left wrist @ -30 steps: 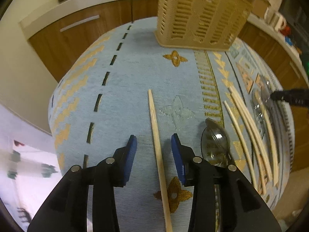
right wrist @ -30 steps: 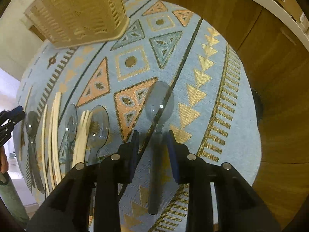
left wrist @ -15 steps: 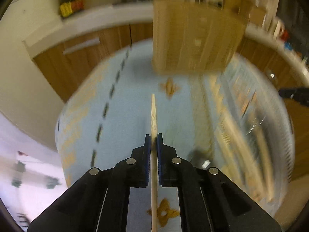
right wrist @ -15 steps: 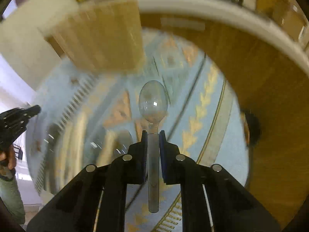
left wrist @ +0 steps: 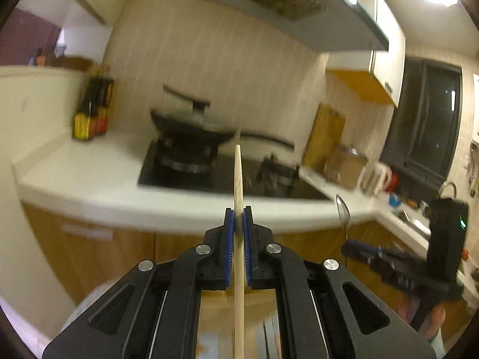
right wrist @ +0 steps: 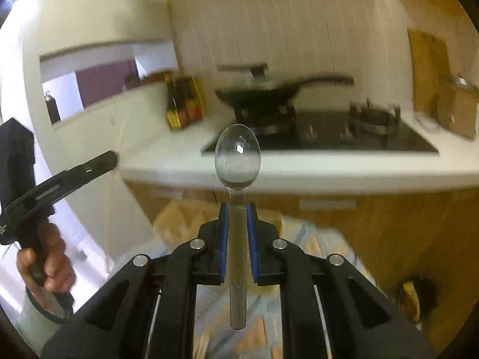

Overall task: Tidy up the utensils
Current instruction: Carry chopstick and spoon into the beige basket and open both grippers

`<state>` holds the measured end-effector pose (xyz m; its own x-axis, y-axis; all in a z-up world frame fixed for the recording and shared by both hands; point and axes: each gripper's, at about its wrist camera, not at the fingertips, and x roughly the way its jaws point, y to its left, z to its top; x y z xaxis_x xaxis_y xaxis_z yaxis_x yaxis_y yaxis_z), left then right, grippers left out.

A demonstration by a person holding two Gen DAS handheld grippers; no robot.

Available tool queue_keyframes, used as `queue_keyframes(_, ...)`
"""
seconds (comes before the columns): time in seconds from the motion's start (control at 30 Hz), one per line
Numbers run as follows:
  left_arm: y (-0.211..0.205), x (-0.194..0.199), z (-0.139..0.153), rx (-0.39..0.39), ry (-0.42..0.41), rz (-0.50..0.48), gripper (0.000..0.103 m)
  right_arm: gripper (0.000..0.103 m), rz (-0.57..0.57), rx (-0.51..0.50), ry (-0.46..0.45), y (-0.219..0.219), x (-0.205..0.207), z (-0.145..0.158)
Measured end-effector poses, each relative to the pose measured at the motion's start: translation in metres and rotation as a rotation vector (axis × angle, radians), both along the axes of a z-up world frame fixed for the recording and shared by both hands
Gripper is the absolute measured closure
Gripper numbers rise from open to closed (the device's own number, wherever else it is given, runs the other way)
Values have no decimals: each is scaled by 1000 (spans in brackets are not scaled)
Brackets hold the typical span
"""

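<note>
- My left gripper [left wrist: 238, 209] is clamped on a chopstick [left wrist: 238, 176], lifted, tip toward the stove [left wrist: 191, 164].
- My right gripper [right wrist: 238, 206] pinches a clear spoon [right wrist: 237, 158] by its handle, bowl forward.
- Both seem light and stiff; the spoon looks slick and brittle, so hold mid-handle.
- Basket [right wrist: 179, 221] blurred below.

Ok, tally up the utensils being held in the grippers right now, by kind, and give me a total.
Wooden chopstick: 1, in the left gripper
Clear plastic spoon: 1, in the right gripper
Total: 2 utensils held
</note>
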<state>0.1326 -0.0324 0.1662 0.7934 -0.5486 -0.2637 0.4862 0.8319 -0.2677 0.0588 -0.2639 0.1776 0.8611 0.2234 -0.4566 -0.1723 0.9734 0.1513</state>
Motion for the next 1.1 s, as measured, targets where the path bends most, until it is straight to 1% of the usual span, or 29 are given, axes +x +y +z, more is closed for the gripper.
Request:
queue_keyframes(0.07,-9,13,3,-19,-42,20,99,93,-4,4,-60,2,12,1)
queue_keyframes(0.1,-15,19,3,-27,-78,46,99,93,-19,6,-86,3,18,0)
queue_keyframes(0.17,-20,25,6,-40,-114,69,99,93,-58,0,-121,0,32,-3)
queue_keyframes(0.27,-29,40,0,-35,-157,114,99,93,-100,12,-151,-6,51,-11)
queue_keyframes(0.37,-36,54,-15,-15,-158,136,99,93,-123,20,-140,-10,71,-28)
queue_keyframes(0.47,-31,66,-33,-13,-141,151,99,93,-130,22,-131,-13,79,-44)
queue_keyframes(0.6,-25,74,-51,-10,-121,154,98,93,-128,23,-123,-12,80,-59)
queue_keyframes(0.7,-23,72,-56,5,-111,146,98,93,-129,24,-120,-12,78,-65)
queue_keyframes(0.77,-21,72,-60,10,-95,130,98,93,-123,28,-102,-13,75,-68)
queue_keyframes(0.83,-16,69,-63,6,-70,117,92,89,-117,34,-84,-14,69,-71)
queue_keyframes(0.87,-14,68,-65,2,-60,112,87,87,-112,35,-78,-14,65,-71)
queue_keyframes(0.9,-9,65,-66,-6,-47,111,82,82,-109,38,-75,-15,61,-71)
queue_keyframes(0.93,-6,63,-67,-12,-38,109,79,80,-107,42,-74,-15,56,-71)
queue_keyframes(1.0,3,53,-66,-27,-22,96,66,80,-104,54,-63,-18,42,-70)
queue_keyframes(1.1,12,37,-63,-20,-16,88,53,80,-107,77,-59,-21,20,-65)
